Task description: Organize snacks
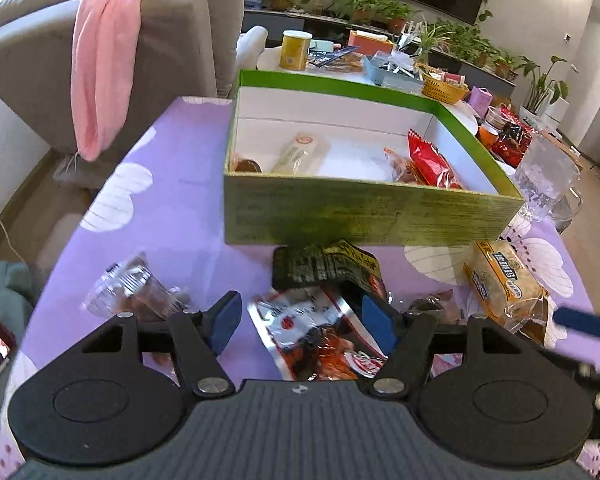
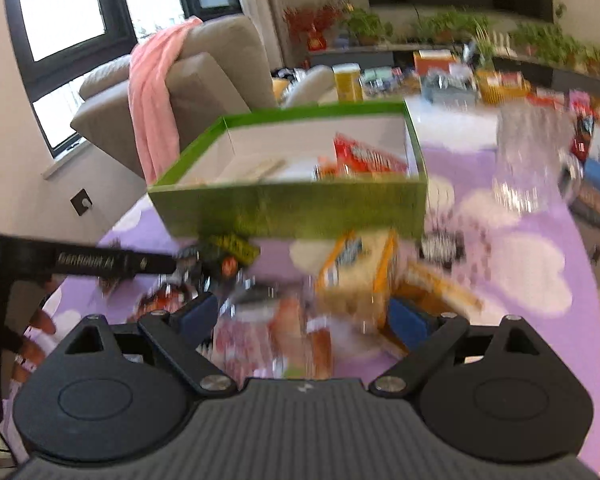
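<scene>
On a purple flowered tablecloth [image 1: 180,208], the left gripper [image 1: 300,320] hangs with jaws apart over a red-and-white snack packet [image 1: 312,332], apparently next for packing. At twelve o'clock, the green box [image 1: 360,216] already holds a red packet [image 1: 432,160] and a pale bar [image 1: 300,154]. The right gripper [image 2: 300,316], also spread, nears the yellow-wrapped bread [image 2: 356,276].

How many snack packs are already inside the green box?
4 visible in the green cardboard box: brown round snack near-left corner, pale long wrapper centre-left, clear-wrapped orange pastry and red foil packet right. The near wall may hide more.
</scene>
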`<state>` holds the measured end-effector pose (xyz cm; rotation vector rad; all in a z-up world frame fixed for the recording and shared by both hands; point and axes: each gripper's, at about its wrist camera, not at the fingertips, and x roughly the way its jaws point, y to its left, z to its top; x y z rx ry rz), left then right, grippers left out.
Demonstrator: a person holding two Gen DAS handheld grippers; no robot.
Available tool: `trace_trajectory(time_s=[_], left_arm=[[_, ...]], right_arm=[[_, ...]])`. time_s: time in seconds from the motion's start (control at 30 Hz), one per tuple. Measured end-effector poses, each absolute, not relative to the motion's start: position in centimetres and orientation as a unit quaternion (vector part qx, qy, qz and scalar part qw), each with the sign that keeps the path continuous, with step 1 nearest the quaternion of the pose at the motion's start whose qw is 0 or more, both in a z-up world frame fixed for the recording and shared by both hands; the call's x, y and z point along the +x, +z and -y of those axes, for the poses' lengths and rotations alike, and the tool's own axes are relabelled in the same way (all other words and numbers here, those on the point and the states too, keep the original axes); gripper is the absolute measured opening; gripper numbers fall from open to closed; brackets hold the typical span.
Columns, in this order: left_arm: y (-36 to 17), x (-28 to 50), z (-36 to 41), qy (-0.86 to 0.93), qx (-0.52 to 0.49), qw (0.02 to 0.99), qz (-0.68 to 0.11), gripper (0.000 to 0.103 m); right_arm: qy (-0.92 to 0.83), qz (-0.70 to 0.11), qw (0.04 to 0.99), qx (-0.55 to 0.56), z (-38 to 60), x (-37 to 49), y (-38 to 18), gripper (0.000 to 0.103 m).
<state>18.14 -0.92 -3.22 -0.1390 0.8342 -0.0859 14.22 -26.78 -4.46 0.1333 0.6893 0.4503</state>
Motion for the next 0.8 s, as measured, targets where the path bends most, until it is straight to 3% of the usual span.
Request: trace_trajectory(time_s=[0.3, 0.43, 0.57, 0.8], left_arm=[[-4.9, 18.6, 1.9, -0.007, -0.078, 0.904, -0.421, 0.066], [-5.3, 18.7, 1.8, -0.006, -0.075, 0.906, -0.417, 0.074], [-5.7, 18.6, 0.9, -0.016, -0.104, 0.902, -0.42, 0.074], [-5.9, 17.8, 0.8, -0.038, -0.087, 0.905, -0.415, 0.073]], right_arm=[[0.226, -0.351, 0.907, 0.05, 26.2, 12.4, -6.0, 0.066], [0.237, -0.358, 0.903, 0.001, 24.4, 12.5, -6.8, 0.066], [0.244, -0.362, 0.899, -0.042, 23.0, 12.4, -7.8, 0.067], [0.26, -0.364, 0.894, -0.01, 23.1, 13.5, -8.2, 0.067]])
